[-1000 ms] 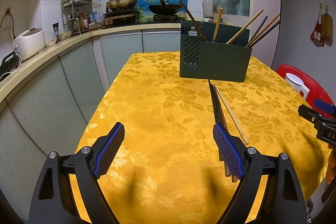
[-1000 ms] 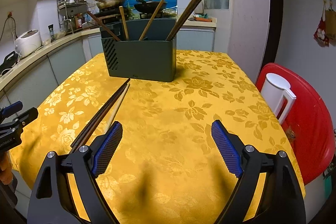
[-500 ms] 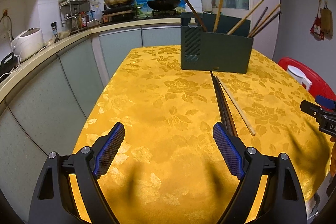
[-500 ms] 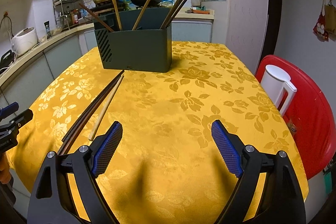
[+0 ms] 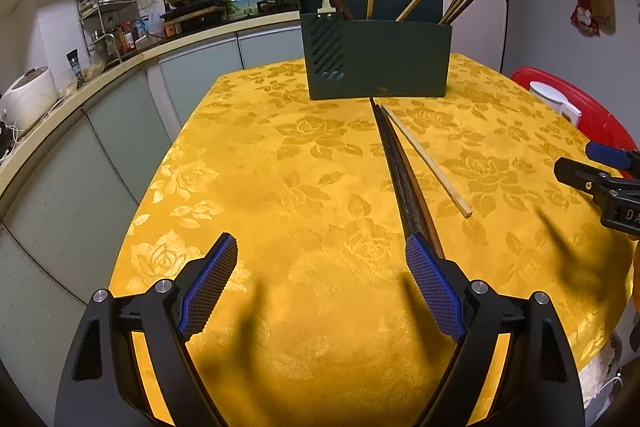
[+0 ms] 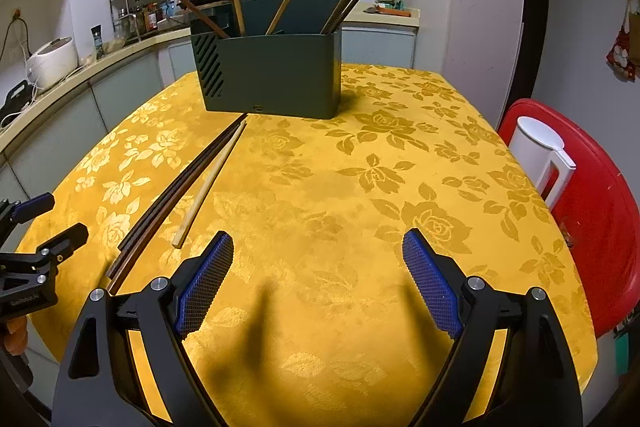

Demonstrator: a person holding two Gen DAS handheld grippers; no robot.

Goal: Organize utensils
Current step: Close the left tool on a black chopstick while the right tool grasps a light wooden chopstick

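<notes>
A dark green utensil holder [image 5: 378, 57] [image 6: 270, 69] stands at the far side of the yellow flowered table [image 5: 280, 167] [image 6: 360, 187], with several chopsticks leaning out of it. In front of it lie dark chopsticks [image 5: 398, 171] [image 6: 176, 195] and one pale wooden chopstick [image 5: 426, 161] [image 6: 210, 183]. My left gripper [image 5: 322, 291] is open and low over the table; the dark chopsticks run under its right finger [image 5: 434, 291]. My right gripper [image 6: 318, 287] is open and holds nothing; the chopsticks lie to its left.
A red stool [image 6: 592, 211] with a white jug [image 6: 540, 155] stands right of the table. A kitchen counter [image 5: 80, 87] with a rice cooker [image 5: 26, 101], a rack and woks curves along the left and back. The other gripper [image 5: 608, 183] [image 6: 28, 263] shows at each view's edge.
My left gripper has sunk toward the table and rolled slightly; the holder and chopsticks look closer and more level. The right gripper has barely shifted. Both grippers kept their jaws wide.
</notes>
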